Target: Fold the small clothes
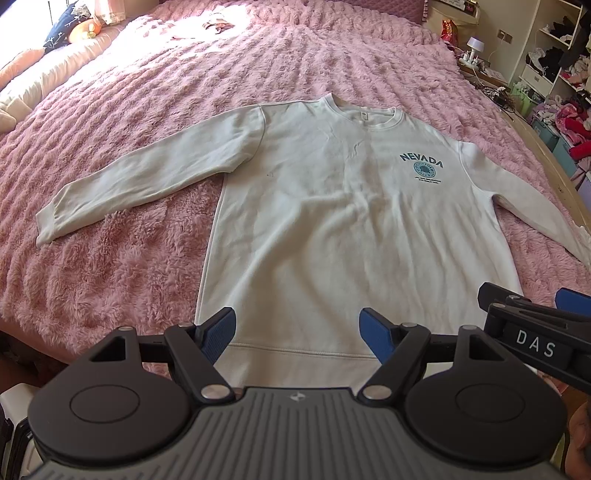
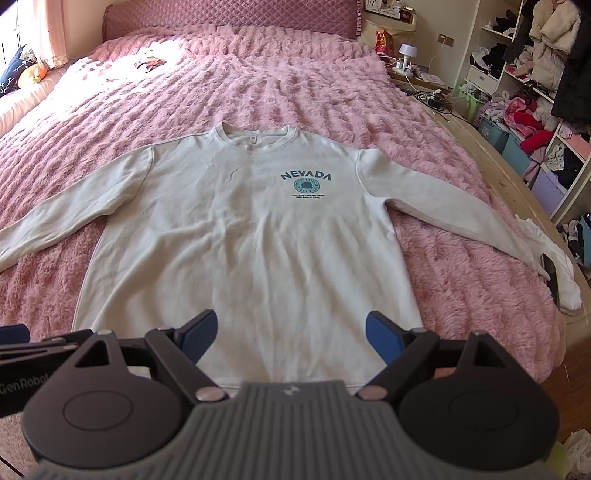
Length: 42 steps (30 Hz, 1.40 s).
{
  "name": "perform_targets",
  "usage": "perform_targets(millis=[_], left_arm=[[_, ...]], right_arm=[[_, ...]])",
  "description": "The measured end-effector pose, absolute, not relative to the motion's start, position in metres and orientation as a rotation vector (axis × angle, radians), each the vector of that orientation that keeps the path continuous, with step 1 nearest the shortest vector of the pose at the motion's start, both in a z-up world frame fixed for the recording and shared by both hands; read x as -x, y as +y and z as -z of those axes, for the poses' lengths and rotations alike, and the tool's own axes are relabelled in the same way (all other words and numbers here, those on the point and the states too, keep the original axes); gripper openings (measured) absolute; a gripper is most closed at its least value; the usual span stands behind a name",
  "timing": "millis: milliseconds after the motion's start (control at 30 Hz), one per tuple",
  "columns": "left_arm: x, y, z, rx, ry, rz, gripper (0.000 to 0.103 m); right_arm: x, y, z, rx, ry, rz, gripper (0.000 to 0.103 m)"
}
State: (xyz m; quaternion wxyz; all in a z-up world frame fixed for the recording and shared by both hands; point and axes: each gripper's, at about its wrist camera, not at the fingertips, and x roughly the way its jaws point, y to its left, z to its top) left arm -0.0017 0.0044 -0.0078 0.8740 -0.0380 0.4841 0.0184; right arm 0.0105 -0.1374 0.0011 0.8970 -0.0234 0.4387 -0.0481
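Note:
A white long-sleeved sweatshirt [image 1: 332,229] with a blue "NEVADA" print lies flat, front up, on the pink fluffy bedspread [image 1: 147,110], sleeves spread out to both sides. It also shows in the right wrist view [image 2: 251,240]. My left gripper [image 1: 297,332] is open and empty, held above the sweatshirt's hem. My right gripper [image 2: 290,336] is open and empty, above the hem too, beside the left one; it shows at the right edge of the left wrist view [image 1: 532,314]. The right sleeve cuff [image 2: 561,273] reaches the bed's right edge.
A quilted pink headboard [image 2: 229,18] stands at the far end. Pillows and a soft toy [image 2: 33,74] lie at the far left. A bedside table with a lamp [image 2: 406,51] and cluttered shelves of clothes [image 2: 535,92] stand on the right. A small item [image 2: 147,62] lies far up the bed.

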Motion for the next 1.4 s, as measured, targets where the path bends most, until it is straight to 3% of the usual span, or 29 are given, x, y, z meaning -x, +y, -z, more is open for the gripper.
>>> perform_targets(millis=[1267,1400], left_arm=[[-0.010,-0.006,0.017,0.068,1.029,-0.022,0.089],[-0.029,-0.021,0.013,0.040,1.002,0.007,0.089]], right_arm=[[-0.025,-0.136,0.002,0.121,0.904,0.091,0.083],[-0.029,-0.165,0.002,0.012,0.900,0.068,0.083]])
